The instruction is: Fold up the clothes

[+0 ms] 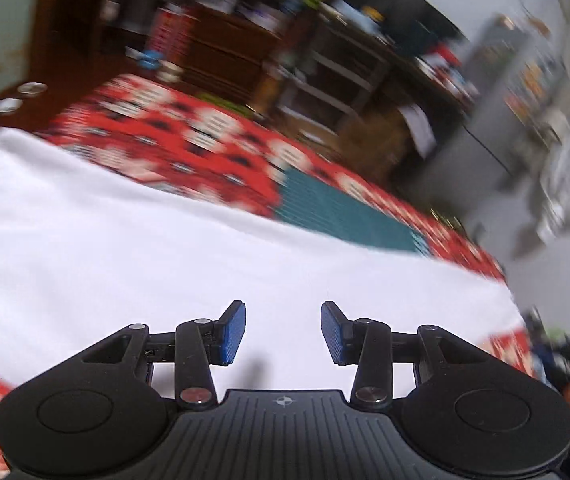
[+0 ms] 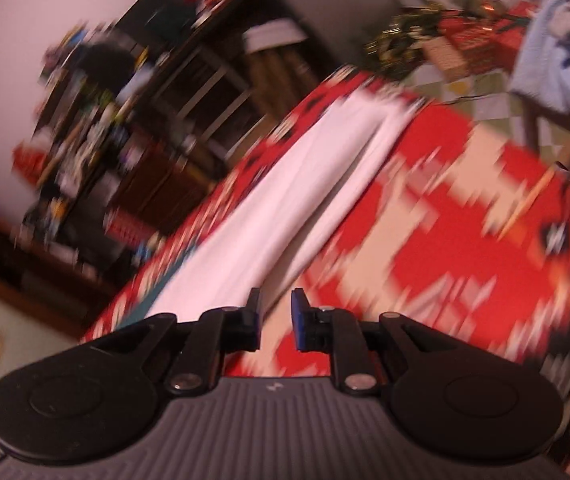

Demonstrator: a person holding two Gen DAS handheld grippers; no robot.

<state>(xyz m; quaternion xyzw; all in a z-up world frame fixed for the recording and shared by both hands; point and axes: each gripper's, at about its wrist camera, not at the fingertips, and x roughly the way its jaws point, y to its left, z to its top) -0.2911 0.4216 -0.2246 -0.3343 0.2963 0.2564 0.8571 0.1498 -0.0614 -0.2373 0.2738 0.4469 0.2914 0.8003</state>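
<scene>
A white garment (image 1: 165,240) lies flat on a red patterned cover (image 1: 189,140). My left gripper (image 1: 283,330) is open and empty, just above the garment's near part. In the right wrist view the same white garment (image 2: 285,200) shows as a long folded strip running away from me on the red cover (image 2: 445,220). My right gripper (image 2: 276,316) is open with a narrow gap, empty, at the near end of the strip by its right edge. Both views are blurred by motion.
A teal mat (image 1: 337,208) lies on the cover beyond the garment. Dark wooden shelves with clutter (image 1: 245,52) stand behind the surface. A grey cabinet (image 1: 505,100) is at the right. A light blue cloth (image 2: 557,52) hangs at the far right.
</scene>
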